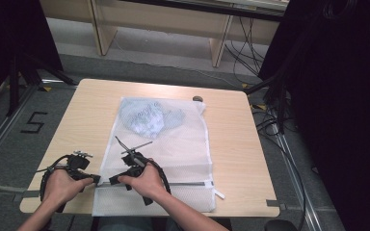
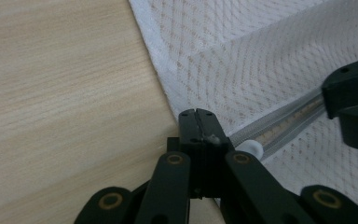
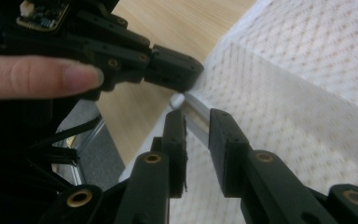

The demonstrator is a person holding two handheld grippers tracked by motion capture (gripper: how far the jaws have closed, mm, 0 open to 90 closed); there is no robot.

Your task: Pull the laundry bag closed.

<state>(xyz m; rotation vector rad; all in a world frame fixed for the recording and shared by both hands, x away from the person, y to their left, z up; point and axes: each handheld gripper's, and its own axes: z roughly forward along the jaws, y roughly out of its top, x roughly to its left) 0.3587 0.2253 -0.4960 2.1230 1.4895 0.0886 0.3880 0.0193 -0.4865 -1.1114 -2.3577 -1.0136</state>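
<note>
Two grippers worked the near edge of a white mesh laundry bag [image 1: 173,144] lying flat on the surface [image 1: 77,120]. Left gripper [image 2: 196,116] was clenched on the bag's corner by the zipper [image 2: 279,123] end. Right gripper [image 3: 196,123] stood released, jaws straddling the zipper, nothing pinched. Best: pinch the slider squarely, keep the corner anchored. Farther off, bundled clothing [image 1: 147,118] sat inside.

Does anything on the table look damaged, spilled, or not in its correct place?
Nothing stands out. The white mesh laundry bag lies flat on the table, clothing bunched at its far end, and nothing looks torn or spilled.
</note>
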